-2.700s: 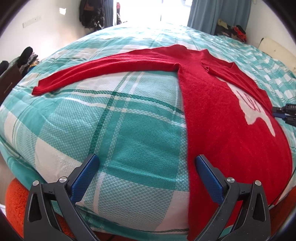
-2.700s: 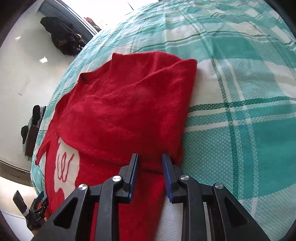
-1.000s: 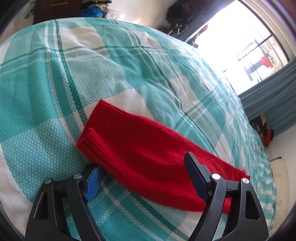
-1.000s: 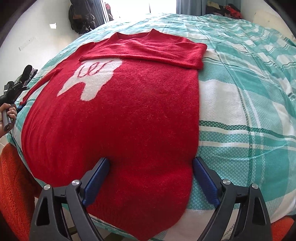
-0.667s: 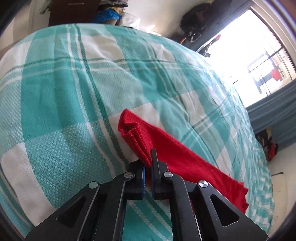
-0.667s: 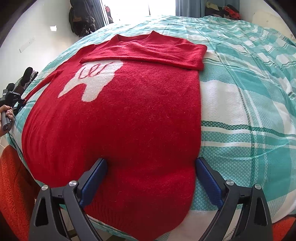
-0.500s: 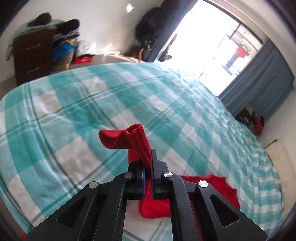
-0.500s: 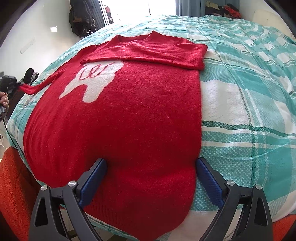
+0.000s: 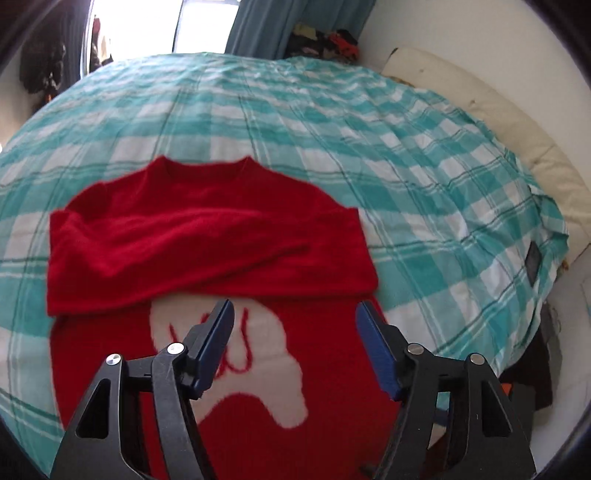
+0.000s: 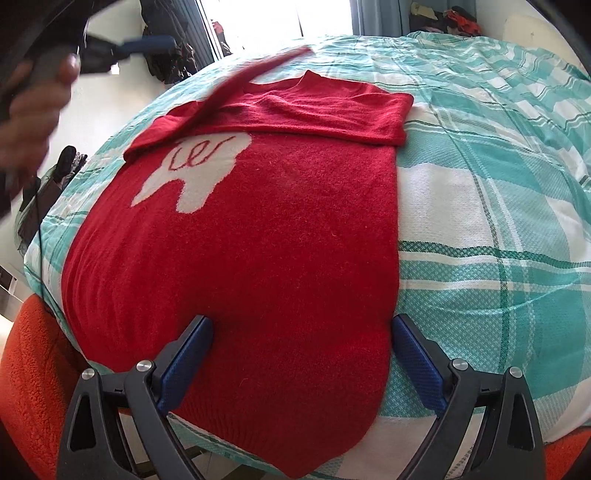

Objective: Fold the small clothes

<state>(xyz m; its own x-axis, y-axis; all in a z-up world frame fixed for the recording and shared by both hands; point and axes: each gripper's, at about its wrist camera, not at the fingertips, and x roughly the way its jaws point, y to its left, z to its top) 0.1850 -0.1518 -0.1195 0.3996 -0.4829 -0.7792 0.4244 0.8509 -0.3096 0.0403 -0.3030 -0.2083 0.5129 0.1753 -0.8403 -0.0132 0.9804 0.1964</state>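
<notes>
Now the sleeves lie folded across the red sweater (image 9: 207,240); left gripper (image 9: 293,328) opening, empty; right gripper (image 10: 301,343) wide, empty. Next: fold the hem up from the bed's (image 10: 480,221) near edge.

The left gripper (image 9: 295,332) tilts downward, jaws opening with nothing between them. The right gripper (image 10: 301,349) tilts downward too, jaws spread wide.

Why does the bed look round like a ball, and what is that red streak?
Both views: fisheye lenses bulge the bedspread. Right wrist view: the flung sleeve and the hand are motion-blurred; the window is washed out white. Left wrist view: overall soft.
</notes>
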